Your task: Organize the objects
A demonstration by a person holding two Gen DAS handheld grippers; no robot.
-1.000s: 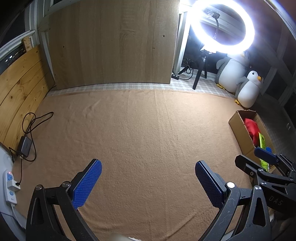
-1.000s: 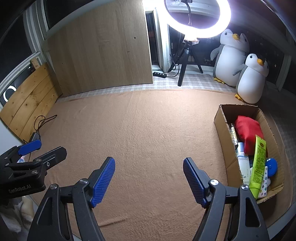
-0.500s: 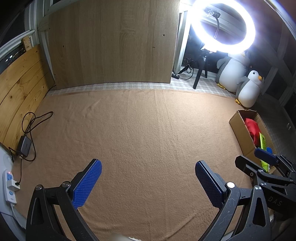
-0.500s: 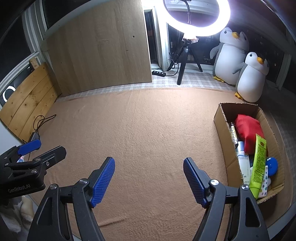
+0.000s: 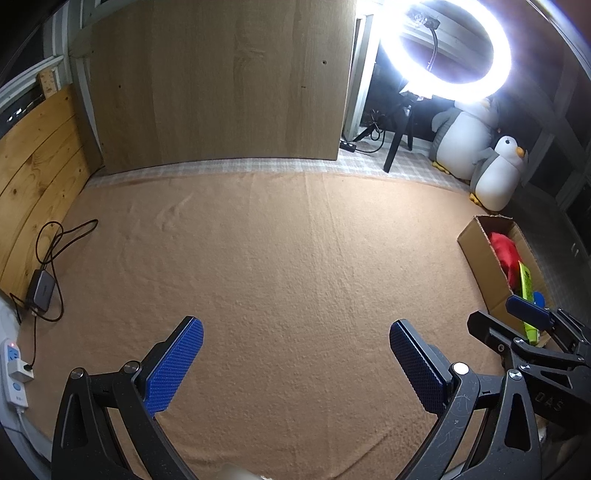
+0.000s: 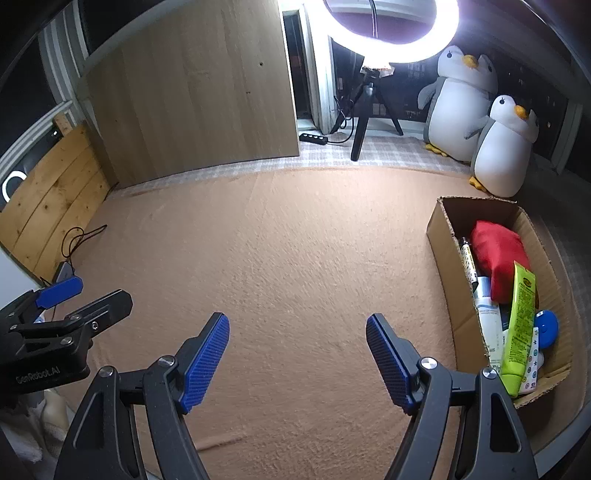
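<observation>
Left gripper [image 5: 295,365] is spread wide, nothing between its fingers [image 5: 173,365], which carry ribbed blue rubber pads on black plastic arms. Right gripper [image 6: 297,360] likewise released and empty, same blue textured pads on its fingers [image 6: 388,363]. Both hover over a tan blanket [image 6: 288,258], a fuzzy, nubby fabric with shallow wrinkles and bare in the middle.

Box [image 6: 448,258] of brown corrugated cardboard, rectangular and open-topped, sits on the blanket at the right edge, near the right gripper and well apart from the left. Inside it: a soft red pouch [image 6: 496,254] at the far end; a flat lime-green tube [image 6: 519,328] lying lengthwise, its cap toward the near wall; a round blue lid [image 6: 546,328] just beside the tube; a white bottle [image 6: 489,321]; and a thin spotted pen [image 6: 468,264] along the left wall. How they stack is unclear.

Behind the box stand two plush penguins [image 6: 506,147], grey and white and rounded. A glowing ring light [image 6: 391,33] stands on a black tripod. An upright pale wood-grain board [image 6: 195,99] sits at the back, with knotty pine planks [image 5: 33,173] on the left. A black looped cable [image 5: 55,236] and adapter lie at the blanket's left edge beside a white power strip [image 5: 13,369].
</observation>
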